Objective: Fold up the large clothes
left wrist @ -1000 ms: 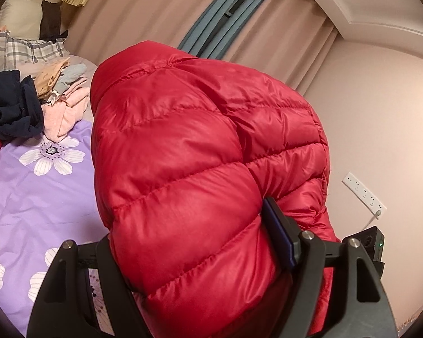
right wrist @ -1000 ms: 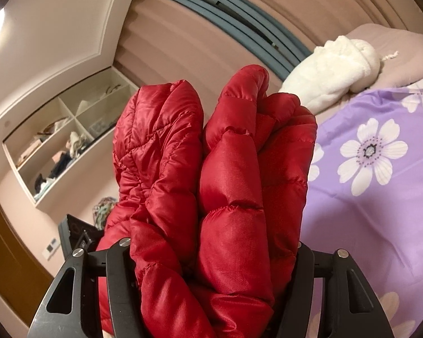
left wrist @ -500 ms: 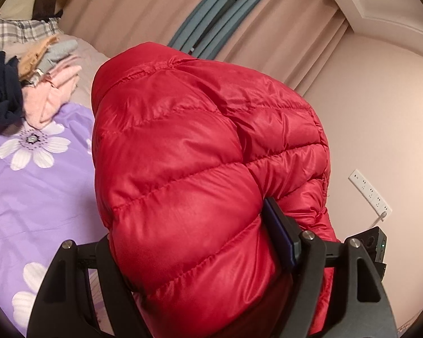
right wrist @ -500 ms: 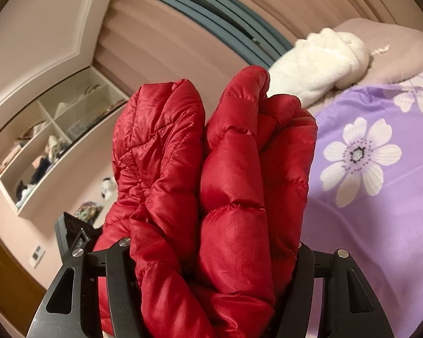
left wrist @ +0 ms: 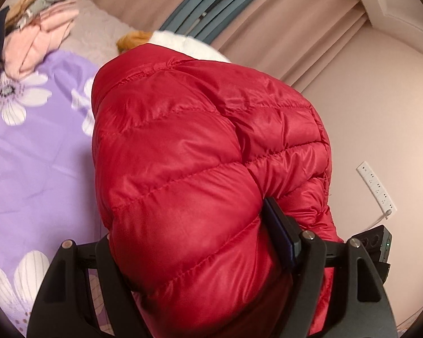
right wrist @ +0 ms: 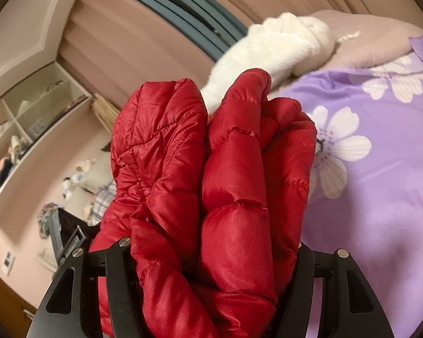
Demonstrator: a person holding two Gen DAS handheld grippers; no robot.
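Observation:
A red quilted down jacket (left wrist: 200, 169) fills the left wrist view, bulging up between the fingers of my left gripper (left wrist: 191, 242), which is shut on it and holds it above the purple flowered bedsheet (left wrist: 36, 152). In the right wrist view my right gripper (right wrist: 208, 256) is shut on bunched folds of the same red jacket (right wrist: 220, 186), also held over the bedsheet (right wrist: 380, 186). The fingertips of both grippers are hidden in the fabric.
A pile of pink, grey and dark clothes (left wrist: 33, 28) lies at the bed's far left. A white fluffy garment (right wrist: 279, 45) lies on a mauve pillow (right wrist: 375, 36). Curtains, a wall shelf (right wrist: 28, 129) and a wall power strip (left wrist: 376, 186) surround the bed.
Both grippers have swung with the jacket: the clothes pile slid up-left in the left view, and the white garment and bedsheet came closer and lower in the right view. Grips are unchanged.

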